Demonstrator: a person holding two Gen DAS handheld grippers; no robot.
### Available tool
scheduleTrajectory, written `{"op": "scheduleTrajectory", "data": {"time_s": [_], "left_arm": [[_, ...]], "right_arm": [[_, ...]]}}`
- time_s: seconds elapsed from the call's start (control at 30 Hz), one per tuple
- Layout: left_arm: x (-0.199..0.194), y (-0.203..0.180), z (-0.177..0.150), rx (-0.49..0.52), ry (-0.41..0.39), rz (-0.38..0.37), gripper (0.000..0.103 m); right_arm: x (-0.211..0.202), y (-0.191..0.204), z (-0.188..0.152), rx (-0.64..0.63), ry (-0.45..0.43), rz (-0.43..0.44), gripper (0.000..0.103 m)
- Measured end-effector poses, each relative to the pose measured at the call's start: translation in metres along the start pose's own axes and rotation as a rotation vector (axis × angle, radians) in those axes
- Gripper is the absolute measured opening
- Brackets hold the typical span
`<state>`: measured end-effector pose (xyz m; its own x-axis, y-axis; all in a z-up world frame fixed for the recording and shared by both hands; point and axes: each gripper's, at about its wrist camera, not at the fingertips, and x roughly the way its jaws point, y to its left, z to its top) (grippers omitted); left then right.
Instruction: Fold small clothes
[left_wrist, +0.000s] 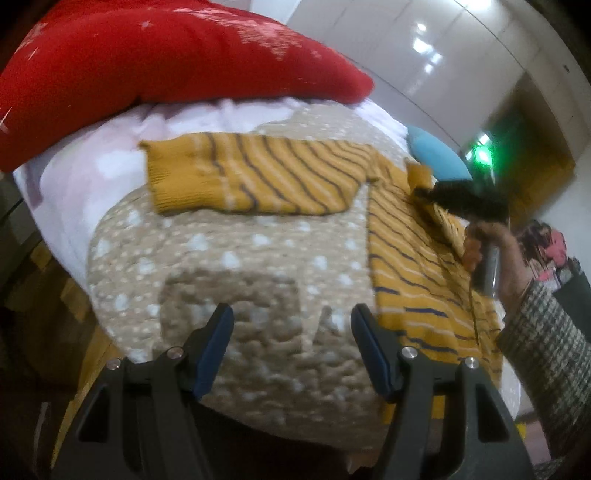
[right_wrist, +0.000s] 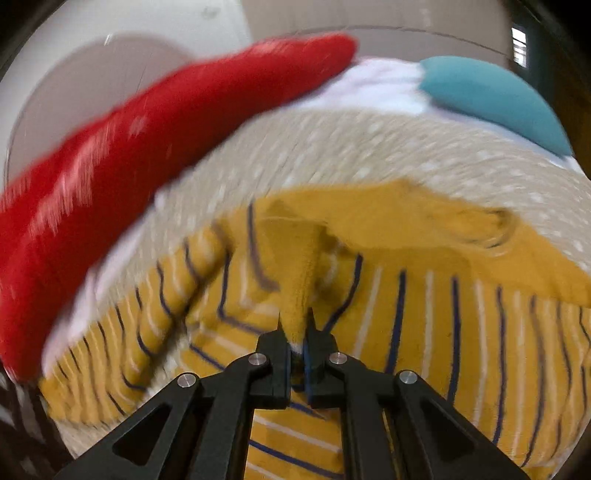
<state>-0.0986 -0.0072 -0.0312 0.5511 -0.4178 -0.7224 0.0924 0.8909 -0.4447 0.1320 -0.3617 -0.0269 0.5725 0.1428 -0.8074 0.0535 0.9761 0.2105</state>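
The right tongs are pinching a fold of the mustard-yellow striped knit sweater lying on the beige dotted blanket; the fold should be carried across flat, without bunching. The left tongs are hovering wide, empty. Motion blur is hiding the fabric's exact edge.

You face a bed with a beige dotted blanket over white sheets. A red pillow and a teal pillow lie at its head. Glossy white walls reflect ceiling lights.
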Motion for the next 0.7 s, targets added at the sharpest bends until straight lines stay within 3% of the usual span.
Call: {"op": "scheduleTrajectory", "data": {"time_s": [0.1, 0.2, 0.3, 0.47, 0.7], "left_arm": [[0.0, 0.007, -0.001, -0.021, 0.001, 0.002, 0.065], [-0.001, 0.009, -0.002, -0.026, 0.0, 0.002, 0.065], [-0.003, 0.007, -0.003, -0.02, -0.006, 0.001, 0.065], [-0.005, 0.004, -0.005, -0.021, -0.007, 0.001, 0.066], [-0.013, 0.002, -0.008, -0.024, -0.014, -0.002, 0.066]], "right_arm": [[0.014, 0.017, -0.017, -0.046, 0.05, 0.037, 0.014], [0.01, 0.028, -0.03, -0.071, 0.073, 0.096, 0.032], [-0.009, 0.033, -0.037, -0.092, 0.049, 0.159, 0.032], [-0.035, 0.019, -0.035, -0.087, -0.018, 0.06, 0.032], [-0.017, 0.022, -0.021, -0.041, 0.009, 0.02, 0.032]]}}
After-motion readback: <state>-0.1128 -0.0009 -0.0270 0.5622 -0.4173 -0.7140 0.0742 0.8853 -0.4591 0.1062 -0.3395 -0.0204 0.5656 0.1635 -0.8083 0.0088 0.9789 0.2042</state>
